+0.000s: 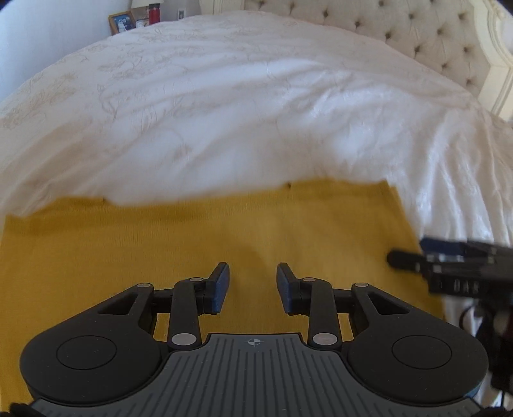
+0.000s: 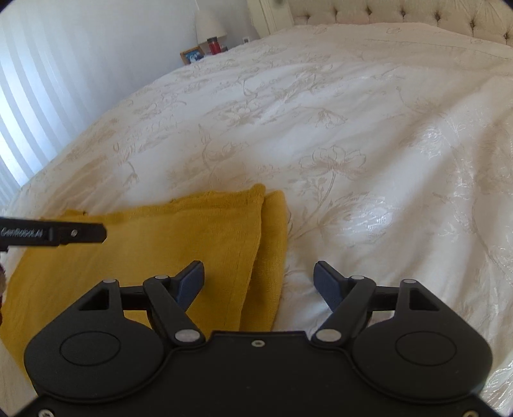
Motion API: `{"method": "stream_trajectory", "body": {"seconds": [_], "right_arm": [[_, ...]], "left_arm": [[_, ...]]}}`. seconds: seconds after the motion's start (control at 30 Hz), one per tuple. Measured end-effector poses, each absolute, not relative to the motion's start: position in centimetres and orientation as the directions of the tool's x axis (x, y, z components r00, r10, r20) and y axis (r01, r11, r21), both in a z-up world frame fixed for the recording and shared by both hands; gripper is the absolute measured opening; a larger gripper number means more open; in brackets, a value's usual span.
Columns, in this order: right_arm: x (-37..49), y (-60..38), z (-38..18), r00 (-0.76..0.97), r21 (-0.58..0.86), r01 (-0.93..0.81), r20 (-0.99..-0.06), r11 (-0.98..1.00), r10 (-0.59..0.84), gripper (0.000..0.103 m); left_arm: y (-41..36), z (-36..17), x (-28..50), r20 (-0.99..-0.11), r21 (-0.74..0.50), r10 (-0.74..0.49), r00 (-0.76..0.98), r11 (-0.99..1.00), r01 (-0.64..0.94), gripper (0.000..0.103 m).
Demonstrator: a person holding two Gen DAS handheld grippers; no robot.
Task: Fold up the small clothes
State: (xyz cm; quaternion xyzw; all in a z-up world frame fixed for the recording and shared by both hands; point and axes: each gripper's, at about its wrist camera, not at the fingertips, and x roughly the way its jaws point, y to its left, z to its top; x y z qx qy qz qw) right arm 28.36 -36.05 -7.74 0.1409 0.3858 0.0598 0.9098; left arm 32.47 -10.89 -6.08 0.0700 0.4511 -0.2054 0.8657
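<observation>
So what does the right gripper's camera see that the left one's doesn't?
Only the right wrist view shows the window blinds, a white lamp, and the yellow garment's folded layer along its right edge. Only the left wrist view shows the garment's far edge straight on. Both share the white bedspread, tufted headboard, red bottle and picture frame.

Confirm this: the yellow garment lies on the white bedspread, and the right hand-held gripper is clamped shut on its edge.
Not clamped. In the right wrist view the right hand-held gripper stands open above the edge of the yellow garment, gripping nothing. The garment does lie on the white bedspread.
</observation>
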Motion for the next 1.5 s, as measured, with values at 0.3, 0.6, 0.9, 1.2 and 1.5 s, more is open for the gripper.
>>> {"method": "stream_trajectory", "body": {"seconds": [0.3,0.6,0.9,1.2,1.5], "right_arm": [[28.3,-35.9,-8.4,0.673,0.239,0.016,-0.720,0.971,0.166,0.080],[25.3,-36.9,-5.9,0.703,0.356,0.086,-0.684,0.930,0.197,0.081],[19.3,-35.6,-7.0,0.616,0.336,0.113,-0.762,0.935,0.200,0.081],[16.2,-34.6,-7.9,0.517,0.177,0.108,-0.850,0.978,0.097,0.083],[15.0,-37.3,-5.4,0.693,0.375,0.169,-0.703,0.911,0.161,0.085]], "left_arm": [[-7.4,-7.9,24.0,-0.787,-0.037,-0.271,0.553,0.917,0.397,0.035],[-8.1,-8.4,20.3,-0.765,0.025,-0.239,0.598,0.917,0.399,0.037],[-8.2,-8.5,19.2,-0.755,0.053,-0.237,0.612,0.907,0.417,0.037],[-6.5,-7.5,19.8,-0.742,-0.076,-0.301,0.599,0.926,0.370,0.039],[-6.7,-8.7,19.7,-0.772,-0.071,-0.291,0.564,0.923,0.379,0.053]]}}
